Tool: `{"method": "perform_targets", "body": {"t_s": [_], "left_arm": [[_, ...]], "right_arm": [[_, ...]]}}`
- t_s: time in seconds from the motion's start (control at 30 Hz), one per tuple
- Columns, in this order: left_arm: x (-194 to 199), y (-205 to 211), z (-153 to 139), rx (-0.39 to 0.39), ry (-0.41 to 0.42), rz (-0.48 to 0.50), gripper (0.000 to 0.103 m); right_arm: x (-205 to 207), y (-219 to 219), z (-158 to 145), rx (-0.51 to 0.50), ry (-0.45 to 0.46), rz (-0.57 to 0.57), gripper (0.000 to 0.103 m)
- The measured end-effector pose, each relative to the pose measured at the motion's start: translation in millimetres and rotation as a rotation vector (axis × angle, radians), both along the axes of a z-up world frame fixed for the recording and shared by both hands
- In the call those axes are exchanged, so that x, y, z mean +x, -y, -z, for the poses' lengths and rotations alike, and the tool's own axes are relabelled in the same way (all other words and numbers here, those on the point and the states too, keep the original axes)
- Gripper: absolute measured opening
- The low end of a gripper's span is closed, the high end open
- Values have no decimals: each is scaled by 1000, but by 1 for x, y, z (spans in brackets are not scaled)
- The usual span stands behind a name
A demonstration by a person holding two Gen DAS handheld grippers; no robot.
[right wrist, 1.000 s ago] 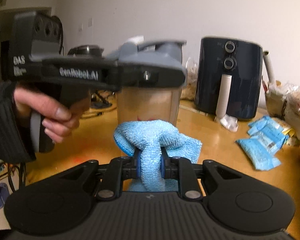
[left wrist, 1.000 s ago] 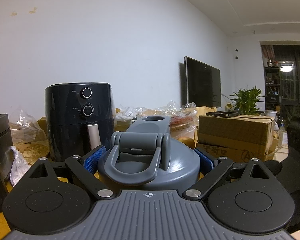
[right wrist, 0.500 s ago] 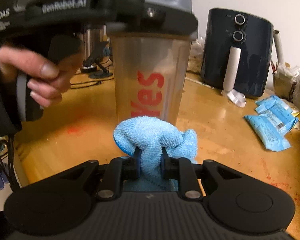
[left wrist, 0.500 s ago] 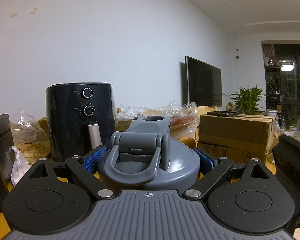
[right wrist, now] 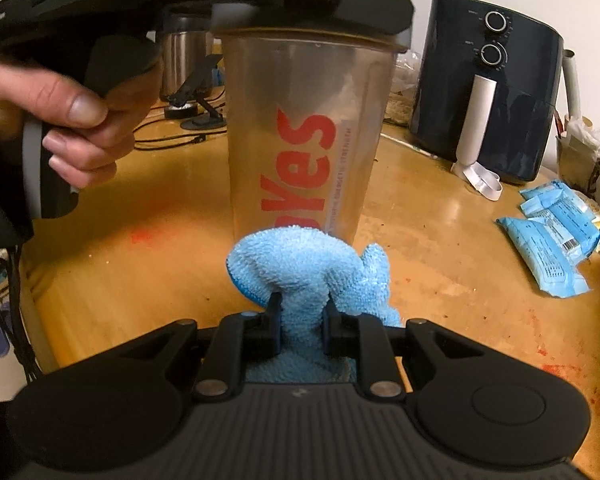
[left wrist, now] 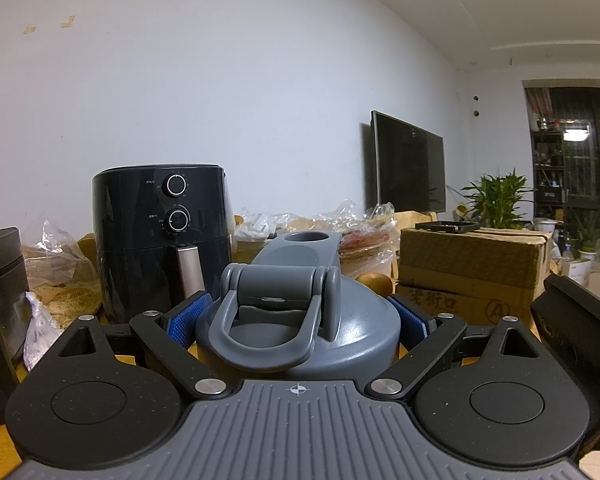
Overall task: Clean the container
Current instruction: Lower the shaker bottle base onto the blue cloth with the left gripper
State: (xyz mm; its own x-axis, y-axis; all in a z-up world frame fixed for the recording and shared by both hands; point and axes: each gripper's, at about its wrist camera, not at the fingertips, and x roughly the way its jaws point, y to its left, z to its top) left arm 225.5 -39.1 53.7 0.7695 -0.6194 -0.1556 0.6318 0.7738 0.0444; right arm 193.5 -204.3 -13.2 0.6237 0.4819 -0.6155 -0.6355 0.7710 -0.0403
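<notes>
The right gripper (right wrist: 300, 320) was clamped on a blue cloth (right wrist: 308, 268), whose bunched top touched the foot of the shaker (right wrist: 300, 136) at 12 o'clock. The shaker stood upright over the wooden table (right wrist: 440, 220). The left gripper (left wrist: 298, 316) gripped its grey lid (left wrist: 300, 320) from both sides, a hand (right wrist: 72, 120) at 10 o'clock holding that tool. Blue packets (right wrist: 556, 240) lay at 3 o'clock. The air fryer (right wrist: 496, 92) stood at 1 o'clock, farther back.
</notes>
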Motion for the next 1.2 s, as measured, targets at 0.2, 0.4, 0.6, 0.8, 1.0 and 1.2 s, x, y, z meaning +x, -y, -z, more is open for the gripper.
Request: {"method": "perform_targets", "body": {"t_s": [0.2, 0.4, 0.6, 0.8, 1.0, 1.2], "left_arm": [[1, 0, 0, -2, 0, 1, 95], [2, -1, 0, -2, -1, 2, 95], [2, -1, 1, -1, 0, 2, 95], [2, -1, 1, -2, -1, 2, 95], [2, -1, 1, -1, -1, 2, 95], [2, -1, 0, -1, -1, 2, 95]], "right_arm": [[-3, 2, 1, 3, 33, -11, 11], [-6, 2, 0, 4, 77, -22, 13], [-10, 9, -9, 55, 109, -17, 13], [-14, 15, -19, 103, 147, -11, 13], [-20, 20, -32, 155, 196, -3, 13], [-30, 27, -46, 224, 284, 7, 13]]}}
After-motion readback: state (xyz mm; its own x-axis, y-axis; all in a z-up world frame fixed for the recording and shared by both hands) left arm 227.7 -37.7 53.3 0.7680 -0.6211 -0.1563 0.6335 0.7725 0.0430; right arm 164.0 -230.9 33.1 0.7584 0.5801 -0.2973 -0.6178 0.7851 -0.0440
